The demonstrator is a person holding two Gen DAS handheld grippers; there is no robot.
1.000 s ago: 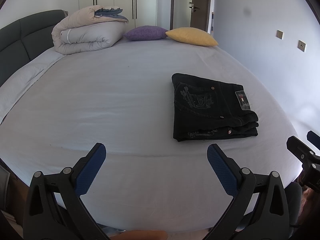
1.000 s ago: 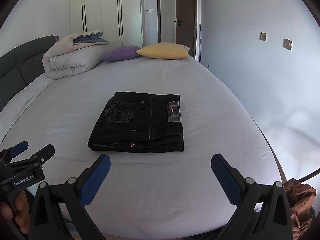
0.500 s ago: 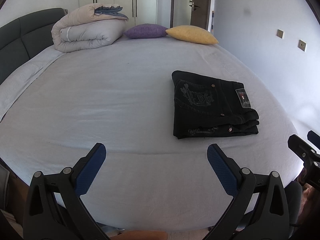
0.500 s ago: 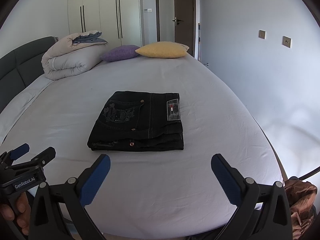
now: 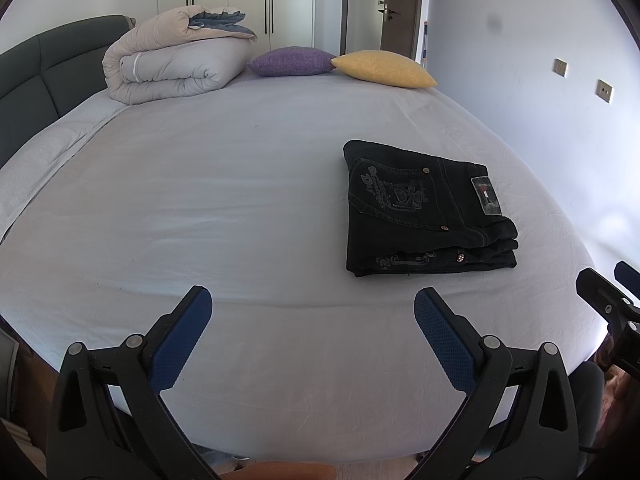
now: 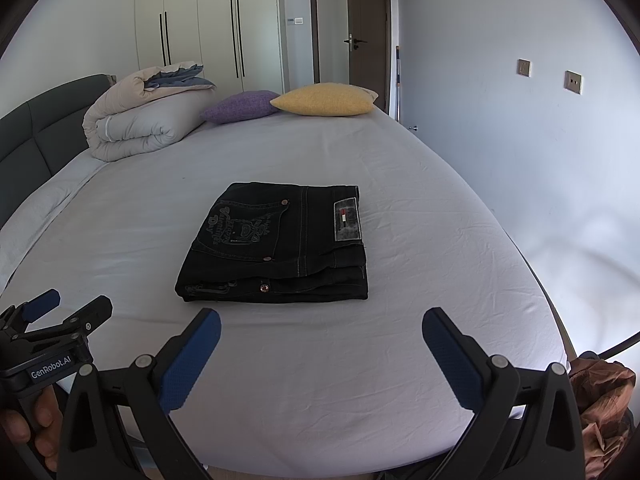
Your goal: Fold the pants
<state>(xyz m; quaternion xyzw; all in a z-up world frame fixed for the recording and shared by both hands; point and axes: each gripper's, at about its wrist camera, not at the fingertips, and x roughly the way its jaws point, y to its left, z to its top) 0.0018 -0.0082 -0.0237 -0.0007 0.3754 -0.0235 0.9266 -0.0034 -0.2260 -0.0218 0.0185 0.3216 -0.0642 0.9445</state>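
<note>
The black pants (image 5: 424,208) lie folded in a neat rectangular stack on the bed's white sheet (image 5: 224,200), right of centre in the left wrist view and centred in the right wrist view (image 6: 280,248). My left gripper (image 5: 313,322) is open and empty, held above the bed's near edge, left of the pants. My right gripper (image 6: 321,334) is open and empty, just in front of the pants and apart from them. Each gripper shows at the edge of the other's view: the left (image 6: 56,316), the right (image 5: 608,300).
A rolled duvet (image 5: 176,60), a purple pillow (image 5: 292,62) and a yellow pillow (image 5: 384,68) sit at the bed's far end. A dark headboard (image 5: 36,76) runs along the left. A wall is on the right. Brown cloth (image 6: 604,400) lies off the bed's near right corner.
Both grippers stay open and empty. The views have tilted slightly upward and back; the pants have not moved.
</note>
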